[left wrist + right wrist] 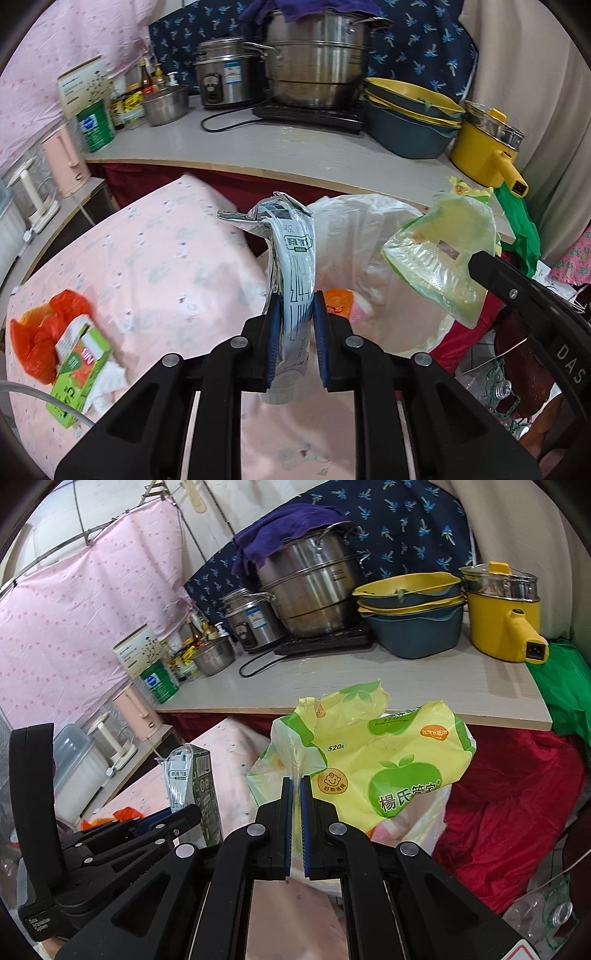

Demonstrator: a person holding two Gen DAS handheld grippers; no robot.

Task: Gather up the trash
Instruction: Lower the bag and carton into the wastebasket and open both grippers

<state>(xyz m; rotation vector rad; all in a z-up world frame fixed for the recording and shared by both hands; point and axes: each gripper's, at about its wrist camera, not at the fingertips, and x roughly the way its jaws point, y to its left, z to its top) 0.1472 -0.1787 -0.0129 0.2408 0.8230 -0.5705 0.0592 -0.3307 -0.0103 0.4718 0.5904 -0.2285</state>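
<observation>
My left gripper (294, 308) pinches the flattened grey-white drink carton (291, 254) at frame centre; my right gripper (295, 788) is clamped on the limp, featherlight yellow-green plastic wrapper (373, 760).

steamer pot (316, 62): showing brushed, shiny metal | counter (258, 147): looking like pale, smooth wood-grain board | carton (291, 266): showing crushed printed paperboard with silvery foil lining | wrapper (384, 760): gleaming as thin, crinkled glossy plastic | bed cover (155, 258): lying as soft matt pink cloth
</observation>
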